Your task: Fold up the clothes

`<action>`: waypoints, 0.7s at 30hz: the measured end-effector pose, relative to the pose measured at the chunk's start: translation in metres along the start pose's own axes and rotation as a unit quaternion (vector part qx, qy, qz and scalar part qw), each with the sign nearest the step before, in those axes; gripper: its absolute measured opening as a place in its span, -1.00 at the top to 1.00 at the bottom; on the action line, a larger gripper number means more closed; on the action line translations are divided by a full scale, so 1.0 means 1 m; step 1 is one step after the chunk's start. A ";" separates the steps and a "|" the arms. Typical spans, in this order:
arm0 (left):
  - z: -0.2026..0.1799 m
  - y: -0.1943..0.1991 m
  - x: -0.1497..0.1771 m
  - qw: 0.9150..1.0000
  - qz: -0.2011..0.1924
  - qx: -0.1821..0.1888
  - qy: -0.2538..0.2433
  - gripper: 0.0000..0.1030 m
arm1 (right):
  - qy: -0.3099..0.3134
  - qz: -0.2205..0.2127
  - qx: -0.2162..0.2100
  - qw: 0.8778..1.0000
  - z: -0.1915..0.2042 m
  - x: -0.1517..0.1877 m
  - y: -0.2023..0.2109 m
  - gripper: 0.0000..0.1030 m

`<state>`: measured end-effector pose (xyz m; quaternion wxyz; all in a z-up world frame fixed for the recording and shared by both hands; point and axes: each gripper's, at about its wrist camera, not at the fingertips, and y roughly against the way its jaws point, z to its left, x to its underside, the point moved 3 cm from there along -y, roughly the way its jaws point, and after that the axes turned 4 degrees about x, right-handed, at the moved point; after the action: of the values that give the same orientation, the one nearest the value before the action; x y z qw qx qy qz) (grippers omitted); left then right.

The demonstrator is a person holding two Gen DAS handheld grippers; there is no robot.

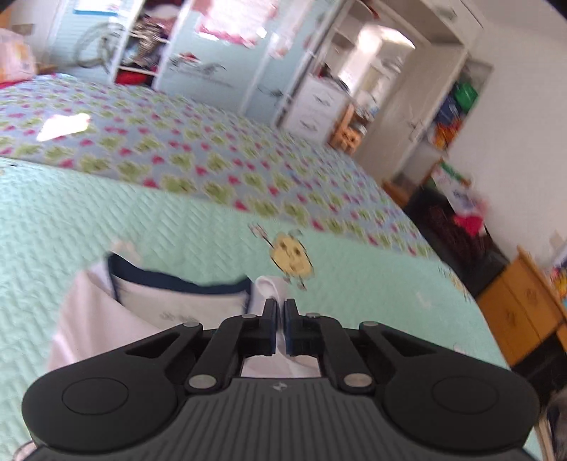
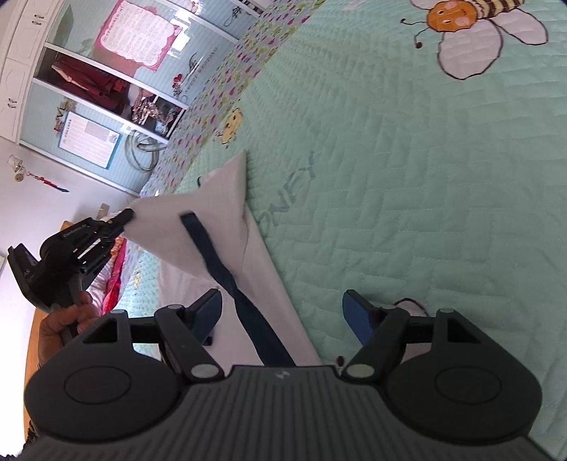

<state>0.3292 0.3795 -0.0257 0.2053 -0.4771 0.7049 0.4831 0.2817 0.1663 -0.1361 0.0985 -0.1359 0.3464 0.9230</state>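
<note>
A white garment with a navy collar band lies on the mint quilted bedspread. My left gripper is shut on a white fold of it, with cloth squeezed between the pads. In the right wrist view the left gripper holds one corner of the garment up off the bed, so the cloth hangs as a tilted sheet. The navy band runs down toward my right gripper, which stands open just above the garment's edge and grips nothing.
The mint bedspread carries bee prints and a flowered border. Beyond the bed stands a wardrobe with sliding doors. A wooden cabinet and a cluttered floor lie at the right. A hand holds the left gripper.
</note>
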 end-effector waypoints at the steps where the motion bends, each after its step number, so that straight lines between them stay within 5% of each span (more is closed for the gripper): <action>1: 0.006 0.009 -0.005 1.000 -0.015 -0.010 0.006 0.93 | 0.002 0.003 -0.006 1.000 0.002 0.000 -0.001 -0.47; 4: 0.024 0.026 -0.011 0.997 -0.043 -0.068 -0.001 0.93 | 0.005 0.016 -0.026 1.000 0.010 0.003 -0.002 -0.48; 12: 0.080 -0.006 0.029 0.994 0.048 -0.095 0.023 0.89 | 0.012 0.048 -0.032 0.998 0.015 0.014 -0.015 -0.56; 13: 0.083 -0.010 0.035 0.994 0.059 -0.093 0.021 0.82 | 0.013 0.050 -0.031 0.998 0.015 0.015 -0.016 -0.57; 15: 0.081 -0.007 0.041 0.989 0.056 -0.140 -0.009 0.18 | 0.018 0.048 -0.032 0.998 0.016 0.011 -0.017 -0.56; 17: 0.075 0.001 0.043 0.983 0.039 -0.177 -0.036 -0.06 | 0.031 0.036 -0.031 0.998 0.019 0.002 -0.019 -0.56; 20: 0.053 0.023 0.031 0.979 -0.026 -0.187 -0.076 -0.31 | 0.036 0.018 -0.045 0.998 0.022 -0.020 -0.032 -0.57; 21: 0.044 0.022 0.026 0.984 -0.030 -0.156 -0.087 -0.41 | 0.034 0.012 -0.053 0.998 0.024 -0.029 -0.038 -0.57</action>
<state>0.2910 0.4077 -0.0545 0.2031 -0.4805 0.5859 0.6201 0.3149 0.2074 -0.1328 0.0681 -0.1678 0.3021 0.9359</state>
